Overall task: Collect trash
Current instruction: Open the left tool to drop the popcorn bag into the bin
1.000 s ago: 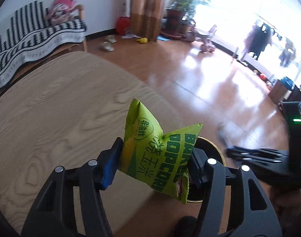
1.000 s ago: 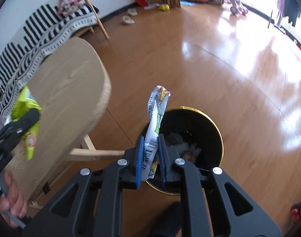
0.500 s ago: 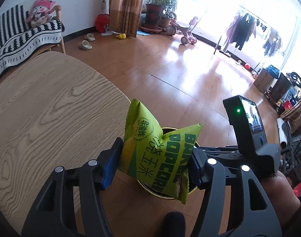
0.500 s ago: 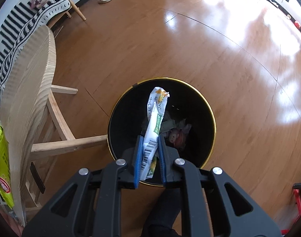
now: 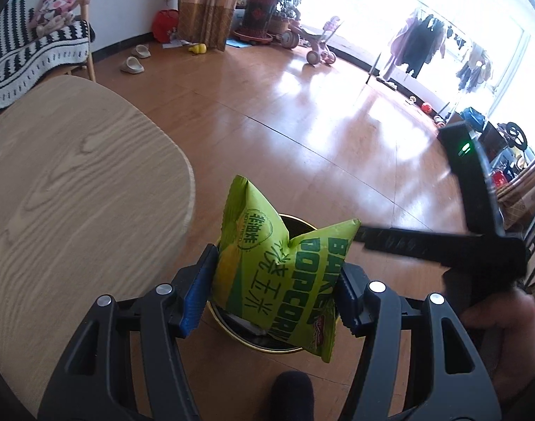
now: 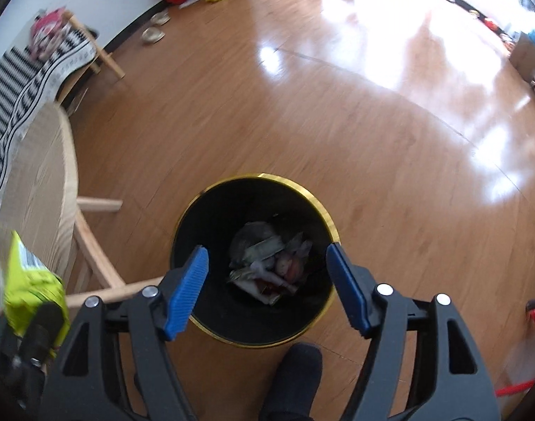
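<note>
Your right gripper (image 6: 267, 280), jaws opening, dropped its wrapper into the gold-rimmed black bin (image 6: 295, 186); your left gripper (image 5: 276, 291) pinches the green popcorn bag (image 5: 278, 273) above the rim.

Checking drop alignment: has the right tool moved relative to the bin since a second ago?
Yes. The right tool now sits over the bin, previously short of it.
</note>
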The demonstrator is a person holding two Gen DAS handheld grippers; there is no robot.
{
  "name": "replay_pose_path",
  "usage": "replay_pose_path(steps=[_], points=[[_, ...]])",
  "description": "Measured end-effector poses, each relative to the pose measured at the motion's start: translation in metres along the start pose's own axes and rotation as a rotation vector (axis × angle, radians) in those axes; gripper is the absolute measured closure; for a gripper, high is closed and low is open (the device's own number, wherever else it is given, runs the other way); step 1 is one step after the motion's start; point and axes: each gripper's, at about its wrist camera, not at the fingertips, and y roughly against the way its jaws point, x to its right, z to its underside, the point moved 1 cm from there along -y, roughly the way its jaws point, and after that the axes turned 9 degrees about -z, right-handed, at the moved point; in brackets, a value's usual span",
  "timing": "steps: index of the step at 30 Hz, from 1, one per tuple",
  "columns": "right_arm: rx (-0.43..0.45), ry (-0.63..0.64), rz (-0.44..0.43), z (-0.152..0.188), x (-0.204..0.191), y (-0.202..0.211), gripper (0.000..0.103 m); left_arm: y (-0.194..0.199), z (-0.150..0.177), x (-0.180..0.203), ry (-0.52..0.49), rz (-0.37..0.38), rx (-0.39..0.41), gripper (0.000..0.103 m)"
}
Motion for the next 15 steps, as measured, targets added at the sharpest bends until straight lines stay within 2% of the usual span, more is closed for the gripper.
replay_pose_path(steps=[3,7,15], points=[[0.066,-0.077,-0.004,-0.007,0.018,0.017,0.029,-0.01,0.001,0.01,-0.006,0.029,-0.006,0.04],[0.095,-0.123,-0.021,-0.011,0.029,0.024,0.029,-0.019,0.0,0.02,0.002,0.043,-0.001,0.024],[0.114,-0.092,-0.04,-0.011,0.016,0.033,0.028,-0.011,-0.004,0.018,-0.007,0.035,0.034,0.013]])
